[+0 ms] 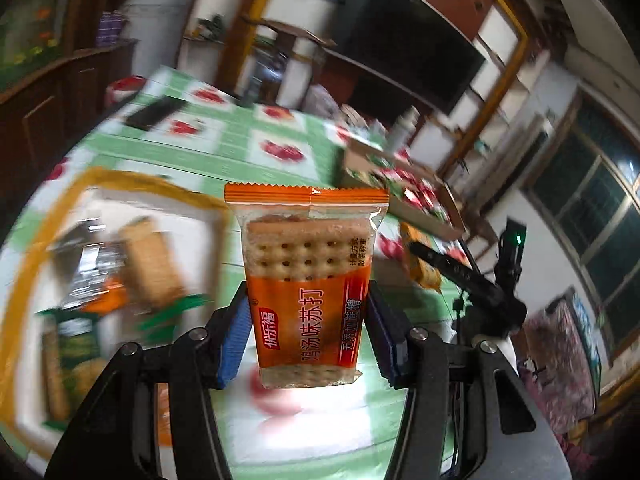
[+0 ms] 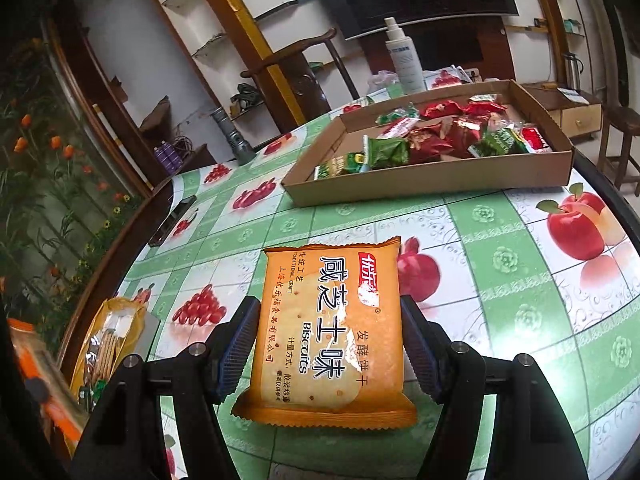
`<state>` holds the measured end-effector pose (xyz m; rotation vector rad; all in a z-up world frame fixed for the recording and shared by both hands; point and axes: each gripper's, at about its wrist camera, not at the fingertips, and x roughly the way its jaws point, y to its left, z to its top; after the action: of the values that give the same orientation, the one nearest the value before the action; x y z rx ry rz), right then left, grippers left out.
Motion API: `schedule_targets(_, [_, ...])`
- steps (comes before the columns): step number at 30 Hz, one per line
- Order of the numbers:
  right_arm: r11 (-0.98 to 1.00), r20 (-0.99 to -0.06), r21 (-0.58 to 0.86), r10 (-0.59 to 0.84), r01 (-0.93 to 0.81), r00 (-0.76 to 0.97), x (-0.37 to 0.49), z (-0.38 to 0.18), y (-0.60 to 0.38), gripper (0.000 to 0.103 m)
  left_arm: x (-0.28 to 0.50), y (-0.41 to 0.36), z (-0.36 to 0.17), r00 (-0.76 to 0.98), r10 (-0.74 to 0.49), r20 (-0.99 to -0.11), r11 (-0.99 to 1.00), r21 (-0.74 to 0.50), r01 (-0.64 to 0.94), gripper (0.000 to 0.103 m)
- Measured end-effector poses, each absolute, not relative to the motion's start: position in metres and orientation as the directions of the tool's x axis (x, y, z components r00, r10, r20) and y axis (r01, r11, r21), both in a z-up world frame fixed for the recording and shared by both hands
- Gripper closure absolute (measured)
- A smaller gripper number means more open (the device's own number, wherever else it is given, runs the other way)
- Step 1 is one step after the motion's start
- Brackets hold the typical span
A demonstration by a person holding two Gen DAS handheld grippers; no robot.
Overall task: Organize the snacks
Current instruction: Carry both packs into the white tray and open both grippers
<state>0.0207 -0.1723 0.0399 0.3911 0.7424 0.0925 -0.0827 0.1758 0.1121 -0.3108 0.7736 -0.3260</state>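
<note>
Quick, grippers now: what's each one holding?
Left gripper: closed on orange soda cracker packet.
Right gripper: closed on yellow biscuit packet.

Fruit-print tablecloth [image 2: 520,280], white spray bottle [image 2: 404,60] at the far side, grey flashlight [image 2: 234,134] far left, dark phone [image 2: 174,220] near the left edge

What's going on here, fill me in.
Someone is sorting snacks with a gripper in each hand. The left gripper is shut on a soda cracker packet, the right gripper on an orange biscuit packet. A cardboard tray of red and green snacks sits farther back on the table.
</note>
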Motion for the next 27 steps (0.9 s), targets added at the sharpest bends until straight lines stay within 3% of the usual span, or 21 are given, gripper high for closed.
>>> schedule_targets(11, [0.886,-0.632,0.428,0.433,-0.176,0.642,-0.005,0.072,-0.062,0.033,-0.108,0.284,0.082,0.734,-0.255,-0.629,0.907,-0.419,-0.044,0.051])
schedule_targets(21, [0.863,-0.707,0.372,0.502,-0.342,0.498,0.028,0.08,0.075,0.033,-0.094,0.301,0.052,0.7,-0.316,-0.64,0.869,-0.491,-0.058,0.051])
schedule_targets(27, [0.881,-0.772,0.32,0.456,-0.349,0.442,0.068,0.061,0.132,0.033,-0.115,0.309,0.065,0.732,-0.343,-0.588,0.858,-0.513,-0.01,0.04])
